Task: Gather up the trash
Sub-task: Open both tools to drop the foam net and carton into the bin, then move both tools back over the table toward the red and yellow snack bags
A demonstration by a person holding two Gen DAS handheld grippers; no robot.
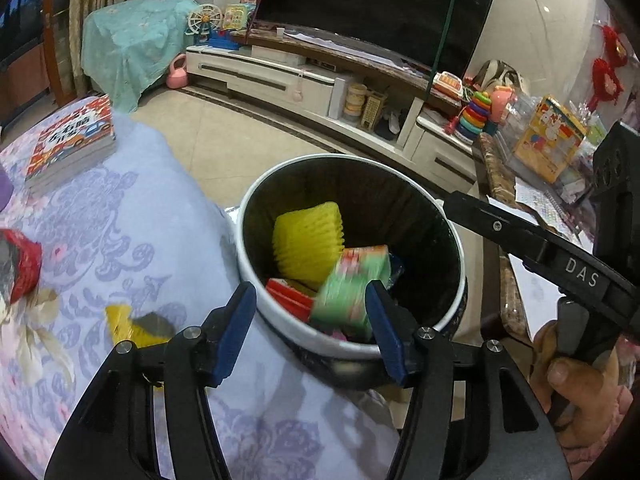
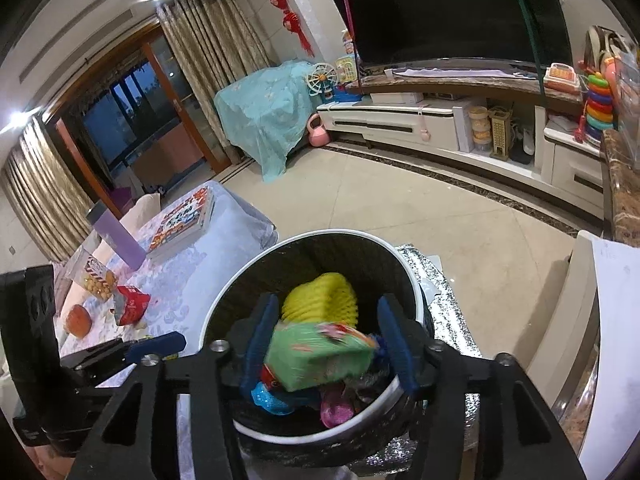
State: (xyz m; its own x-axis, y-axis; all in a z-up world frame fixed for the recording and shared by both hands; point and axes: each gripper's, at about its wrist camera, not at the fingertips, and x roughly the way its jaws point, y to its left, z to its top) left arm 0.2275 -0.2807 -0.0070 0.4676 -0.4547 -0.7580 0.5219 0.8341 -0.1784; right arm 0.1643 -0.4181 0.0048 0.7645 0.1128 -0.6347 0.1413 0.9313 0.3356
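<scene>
Lying between right tool (image 2: 328,340): green packet (image 2: 320,354)

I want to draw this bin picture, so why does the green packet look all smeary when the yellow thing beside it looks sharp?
In the left wrist view the green packet is motion-blurred inside the bin, while the yellow foam net stays crisp. In the right wrist view the packet smears too, and ceiling lights glare white at the upper left. Both views bend straight edges, fisheye style.
</scene>
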